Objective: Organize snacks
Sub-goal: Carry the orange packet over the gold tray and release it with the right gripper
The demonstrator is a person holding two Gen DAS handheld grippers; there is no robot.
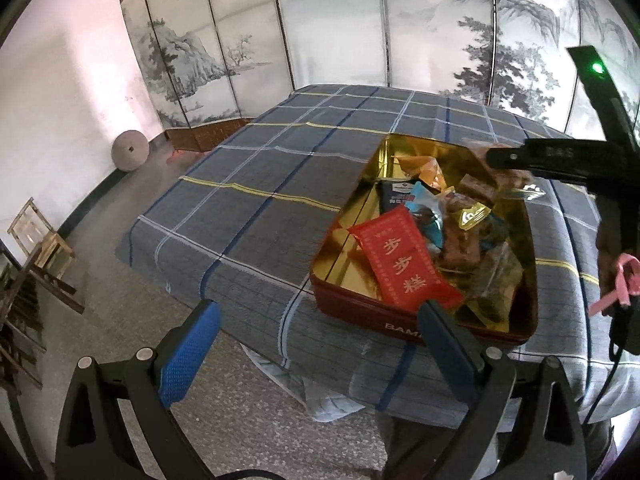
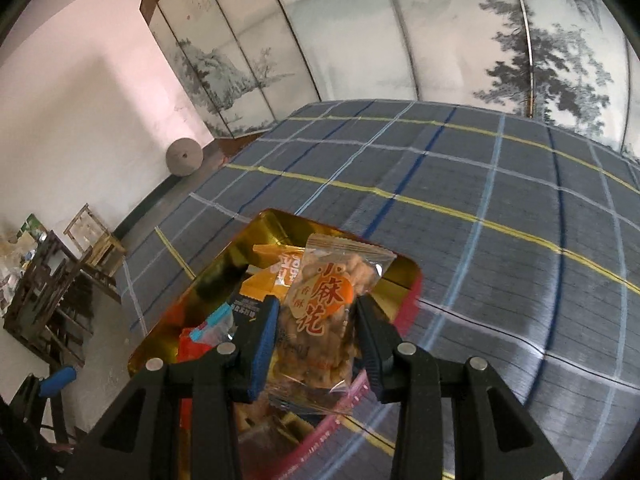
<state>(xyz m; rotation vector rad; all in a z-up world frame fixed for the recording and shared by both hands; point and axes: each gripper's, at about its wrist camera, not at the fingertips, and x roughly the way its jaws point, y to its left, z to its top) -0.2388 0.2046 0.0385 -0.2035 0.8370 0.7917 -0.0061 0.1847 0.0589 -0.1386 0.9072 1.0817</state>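
Observation:
A red tin with a gold inside (image 1: 352, 304) sits on the plaid-covered table near its front edge, holding several wrapped snacks, with a red packet (image 1: 404, 260) on top. My left gripper (image 1: 320, 320) is open and empty, low in front of the tin's near left corner. My right gripper (image 2: 316, 316) is shut on a clear twisted-dough snack packet (image 2: 328, 300) and holds it above the tin (image 2: 208, 280). In the left wrist view the right gripper (image 1: 520, 160) reaches over the tin's far right side.
The blue plaid tablecloth (image 1: 260, 168) covers the table and hangs over its front edge. A painted folding screen (image 1: 340, 32) stands behind. Wooden chairs (image 1: 36, 248) and a round stone disc (image 1: 130, 150) stand on the floor at left.

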